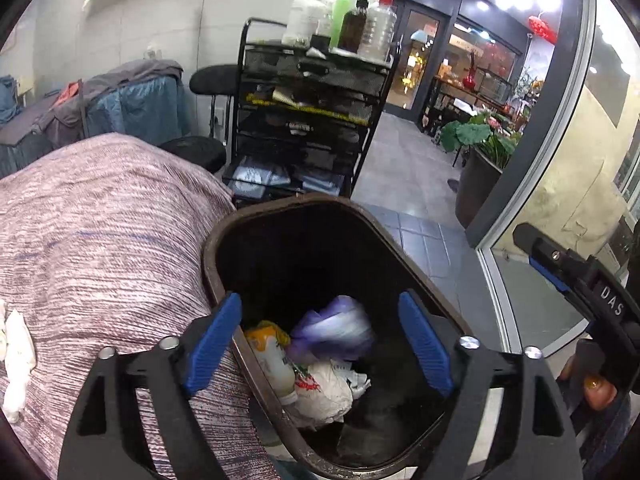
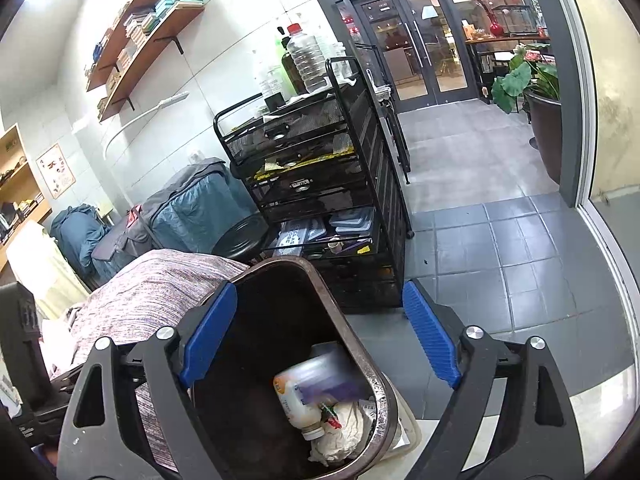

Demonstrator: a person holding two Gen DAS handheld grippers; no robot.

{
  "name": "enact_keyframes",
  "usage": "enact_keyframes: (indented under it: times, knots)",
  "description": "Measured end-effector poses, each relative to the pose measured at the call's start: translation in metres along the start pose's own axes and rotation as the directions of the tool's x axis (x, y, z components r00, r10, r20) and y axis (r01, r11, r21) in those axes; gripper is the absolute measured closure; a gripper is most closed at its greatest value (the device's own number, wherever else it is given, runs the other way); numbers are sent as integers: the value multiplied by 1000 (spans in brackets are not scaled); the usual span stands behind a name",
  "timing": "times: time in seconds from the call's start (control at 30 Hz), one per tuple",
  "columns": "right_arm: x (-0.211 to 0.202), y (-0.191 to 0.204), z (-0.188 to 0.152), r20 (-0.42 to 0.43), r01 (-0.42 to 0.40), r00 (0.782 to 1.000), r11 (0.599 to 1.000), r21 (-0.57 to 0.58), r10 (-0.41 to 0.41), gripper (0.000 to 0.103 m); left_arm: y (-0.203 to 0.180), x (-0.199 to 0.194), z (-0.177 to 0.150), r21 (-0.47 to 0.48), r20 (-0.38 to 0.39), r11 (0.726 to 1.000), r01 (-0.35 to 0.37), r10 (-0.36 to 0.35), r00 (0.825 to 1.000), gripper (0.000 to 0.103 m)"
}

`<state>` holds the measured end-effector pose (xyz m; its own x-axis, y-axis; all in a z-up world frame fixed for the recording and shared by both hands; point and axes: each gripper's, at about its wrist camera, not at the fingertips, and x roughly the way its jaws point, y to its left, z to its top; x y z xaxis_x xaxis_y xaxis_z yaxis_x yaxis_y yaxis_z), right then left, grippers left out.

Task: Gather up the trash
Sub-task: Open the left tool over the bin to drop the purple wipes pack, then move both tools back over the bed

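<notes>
Both your left gripper (image 1: 320,344) and right gripper (image 2: 318,334) hang released over the dark brown plastic bin (image 1: 256,216), the blurred purple wad (image 1: 332,328) dropping below the left jaws, so I judge you next seek more trash.

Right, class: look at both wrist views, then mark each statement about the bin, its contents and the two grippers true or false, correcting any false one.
1. The left gripper is clamped on a bottle. False: its jaws stand open, empty, above the bin.
2. The bin holds a plastic bottle. True.
3. The bin is empty. False: it also holds crumpled paper and something purple.
4. The right gripper is open. True.
5. Bottles top the black mesh trolley. True.
</notes>
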<state>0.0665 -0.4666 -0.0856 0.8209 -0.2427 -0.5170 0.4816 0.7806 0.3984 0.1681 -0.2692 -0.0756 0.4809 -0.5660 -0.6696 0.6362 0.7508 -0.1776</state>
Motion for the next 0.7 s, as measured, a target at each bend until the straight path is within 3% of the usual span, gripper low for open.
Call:
enact_keyframes:
  times: [0.33, 0.53, 0.7]
  knots:
    - [-5, 8, 2, 14, -20, 1000, 1000, 6, 20, 18, 6, -34, 6, 2, 87, 997, -74, 73, 994, 12]
    - [-3, 27, 1, 1, -64, 998, 998, -14, 64, 17, 10, -66, 9, 20, 173, 990, -137, 132, 976, 6]
    - [2, 54, -1, -17, -116, 993, 992, -49, 115, 17, 29, -88, 5, -21, 195, 987, -159, 160, 968, 6]
